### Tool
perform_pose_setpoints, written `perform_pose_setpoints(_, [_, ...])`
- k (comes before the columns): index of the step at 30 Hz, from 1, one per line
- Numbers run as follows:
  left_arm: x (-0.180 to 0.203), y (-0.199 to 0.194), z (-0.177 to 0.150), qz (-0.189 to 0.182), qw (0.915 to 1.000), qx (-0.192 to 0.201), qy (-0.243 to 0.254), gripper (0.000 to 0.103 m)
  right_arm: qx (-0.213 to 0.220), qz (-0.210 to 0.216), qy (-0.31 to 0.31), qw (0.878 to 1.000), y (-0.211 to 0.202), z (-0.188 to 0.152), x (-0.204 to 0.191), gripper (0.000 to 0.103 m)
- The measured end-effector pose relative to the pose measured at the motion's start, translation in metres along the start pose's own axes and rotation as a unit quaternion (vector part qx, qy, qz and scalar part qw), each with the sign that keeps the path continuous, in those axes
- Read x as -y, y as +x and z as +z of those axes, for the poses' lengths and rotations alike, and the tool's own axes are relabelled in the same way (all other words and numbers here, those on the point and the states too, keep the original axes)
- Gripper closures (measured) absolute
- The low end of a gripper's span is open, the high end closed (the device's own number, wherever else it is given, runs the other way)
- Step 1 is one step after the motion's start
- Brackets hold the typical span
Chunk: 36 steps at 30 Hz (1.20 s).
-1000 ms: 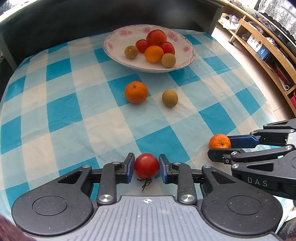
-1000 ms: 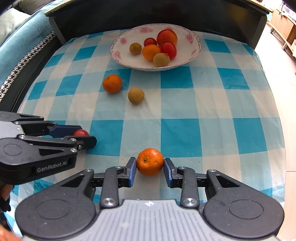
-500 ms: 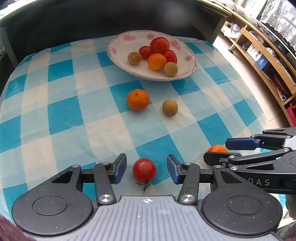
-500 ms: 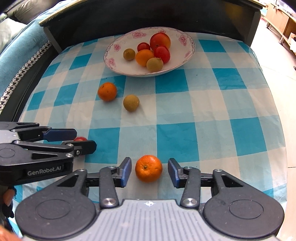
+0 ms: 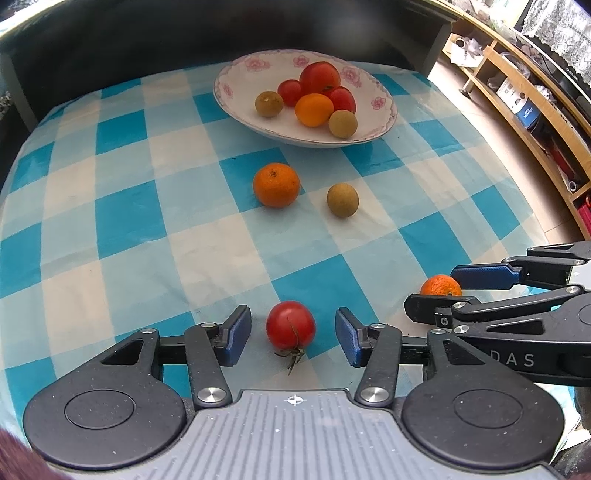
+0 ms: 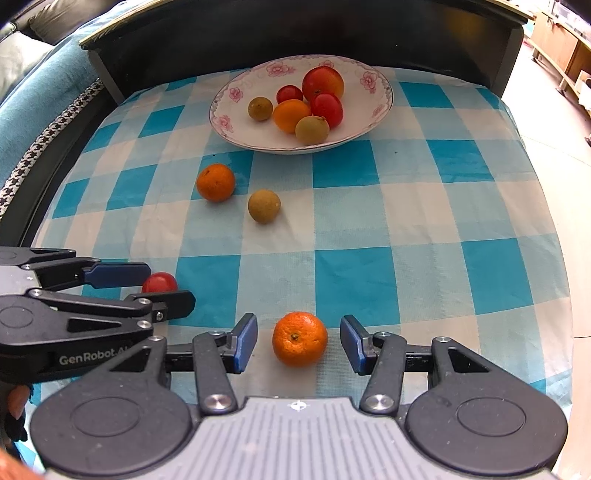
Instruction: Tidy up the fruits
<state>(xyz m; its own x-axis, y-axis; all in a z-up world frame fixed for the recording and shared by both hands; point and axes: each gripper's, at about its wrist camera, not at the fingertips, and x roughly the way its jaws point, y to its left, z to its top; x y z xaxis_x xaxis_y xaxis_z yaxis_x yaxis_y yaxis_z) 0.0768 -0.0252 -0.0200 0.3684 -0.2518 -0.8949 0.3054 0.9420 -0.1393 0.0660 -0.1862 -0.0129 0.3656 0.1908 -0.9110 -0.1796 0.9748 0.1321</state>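
Observation:
My left gripper (image 5: 293,332) is open, its blue pads apart on either side of a red tomato (image 5: 290,325) that rests on the checked cloth. My right gripper (image 6: 299,341) is open around an orange mandarin (image 6: 300,339) lying on the cloth. Each gripper shows in the other's view: the right gripper (image 5: 458,293) with the mandarin (image 5: 440,286), the left gripper (image 6: 155,286) with the tomato (image 6: 159,282). A flowered white bowl (image 5: 236,107) at the far side holds several fruits.
A second mandarin (image 5: 276,184) and a small brown-green fruit (image 5: 342,200) lie on the cloth between the grippers and the bowl (image 6: 225,122). A dark raised wall (image 6: 295,33) borders the table's far side. Wooden shelves (image 5: 535,110) stand to the right.
Both grippers have opened: the left let go of the tomato, the right let go of the mandarin. Both fruits now rest on the cloth, and both grippers have drawn back a little.

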Motion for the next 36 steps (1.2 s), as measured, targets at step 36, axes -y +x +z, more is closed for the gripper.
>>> perform_pose_setpoints(36, [0.006,-0.006,-0.010,0.002,0.9999,0.012,-0.011,0.062,0.010,-0.003,-0.005,1.000,-0.012,-0.012,0.003,0.068])
